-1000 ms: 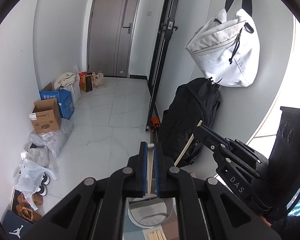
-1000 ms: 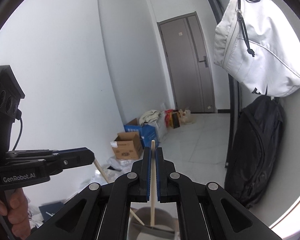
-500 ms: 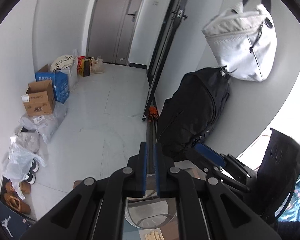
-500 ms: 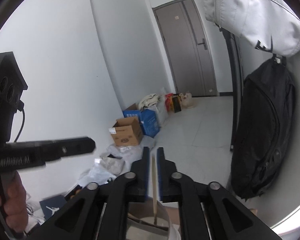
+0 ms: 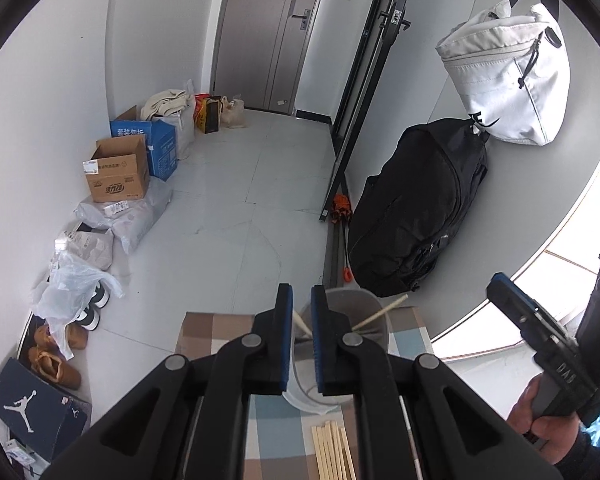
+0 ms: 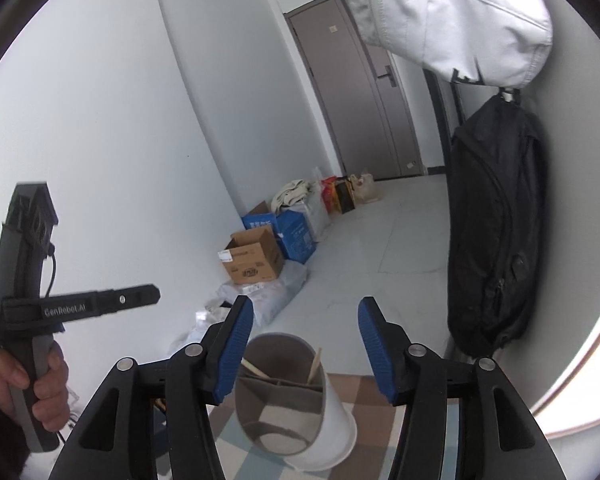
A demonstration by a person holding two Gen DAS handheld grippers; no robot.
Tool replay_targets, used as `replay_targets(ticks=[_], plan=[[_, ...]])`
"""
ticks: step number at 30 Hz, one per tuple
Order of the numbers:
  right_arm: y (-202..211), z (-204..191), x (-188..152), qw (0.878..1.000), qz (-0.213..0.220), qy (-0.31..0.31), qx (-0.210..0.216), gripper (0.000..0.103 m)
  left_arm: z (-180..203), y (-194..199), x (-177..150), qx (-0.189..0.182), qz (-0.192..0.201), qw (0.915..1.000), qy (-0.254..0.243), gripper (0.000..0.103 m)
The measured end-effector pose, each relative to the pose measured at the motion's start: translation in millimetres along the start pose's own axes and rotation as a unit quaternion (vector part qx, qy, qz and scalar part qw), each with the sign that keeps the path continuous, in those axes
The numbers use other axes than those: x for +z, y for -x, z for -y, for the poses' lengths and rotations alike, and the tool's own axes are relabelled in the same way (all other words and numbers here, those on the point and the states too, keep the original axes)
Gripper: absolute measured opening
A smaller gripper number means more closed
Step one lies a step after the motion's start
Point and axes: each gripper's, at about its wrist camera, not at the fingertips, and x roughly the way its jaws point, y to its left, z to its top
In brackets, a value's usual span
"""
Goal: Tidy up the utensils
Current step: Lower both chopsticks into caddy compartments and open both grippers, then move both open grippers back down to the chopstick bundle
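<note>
- The right hand-held gripper [image 6: 306, 312] is open – its jaws have just been opening, with nothing between them
- The left hand-held gripper [image 5: 301, 294] is closed, with only a thin gap, and holds nothing
- The cup [image 6: 332, 412] stands on the table [image 5: 216, 328], just past both grippers
- Two chopsticks [image 6: 315, 362] lean inside the cup
- More loose chopsticks [image 5: 332, 452] lie flat on the near side of the table

Each black plastic two-finger claw, left [image 5: 301, 340] and right [image 6: 306, 346], is fitted with ribbed blue pads and round silver pivot screws. White "GenRobot.AI" lettering is printed on the left claw's side, and "DAS" on the right's. A dark sleeve [image 5: 584, 454] is worn.
</note>
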Motion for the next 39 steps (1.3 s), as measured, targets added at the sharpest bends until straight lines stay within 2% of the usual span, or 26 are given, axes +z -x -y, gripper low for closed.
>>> replay_targets(ticks=[4,7,9,13,14,19,22,28,32,35,36,38,39], plan=[[18.1,-2.2,1.5,1.0,-0.001,-0.006,-0.004,0.058,7.9,10.6,-10.1,0.003,0.002,1.0,-0.002,0.006],[34.9,-6.2,-1.2,1.0,0.003,-0.005,-0.001,0.066,14.7,20.5,-16.6,0.006,0.011,0.9999,-0.007,0.007],[46.0,-10.2,-3.8,1.0,0.006,-0.003,0.004,0.066,17.8,26.7,-20.3,0.007,0.018,0.9998,-0.006,0.013],[59.4,-16.1,-12.5,1.0,0.002,-0.001,0.009,0.071,22.8,40.0,-29.2,0.013,0.049,0.9987,-0.005,0.058],[63.2,-17.5,-15.5,1.0,0.001,0.0,0.01,0.071,24.3,43.6,-33.0,0.02,0.061,0.9979,-0.006,0.065],[69.9,-18.2,-32.9,1.0,-0.019,-0.009,0.009,0.079,21.6,42.8,-48.5,0.028,0.075,0.9968,0.001,0.073],[67.2,-15.8,-47.8,0.999,-0.047,-0.015,0.005,0.084,13.0,35.7,-61.5,0.024,0.074,0.9969,0.014,0.078],[44.4,-9.6,-87.8,0.993,-0.122,-0.012,-0.001,0.084,-0.8,12.9,-87.2,0.04,0.053,0.9976,0.018,0.078],[12.6,-1.8,-118.6,0.982,-0.189,-0.013,-0.014,0.084,-15.7,-9.4,-99.9,0.053,0.033,0.9974,0.036,0.078],[-16.7,5.9,-143.1,0.965,-0.259,-0.016,-0.024,0.083,-24.8,-21.9,-111.4,0.06,0.015,0.9971,0.044,0.078],[-29.4,8.6,-151.5,0.958,-0.285,-0.015,-0.029,0.082,-27.2,-22.6,-113.8,0.06,0.012,0.9971,0.047,0.078],[-47.1,11.4,-164.9,0.946,-0.322,-0.006,-0.04,0.064,-36.4,-27.7,-119.1,0.059,0.001,0.9967,0.056,0.078],[-57.8,12.4,-171.6,0.939,-0.342,0.0,-0.041,0.058,-39.5,-30.2,-120.3,0.06,-0.004,0.9964,0.059,0.078]])
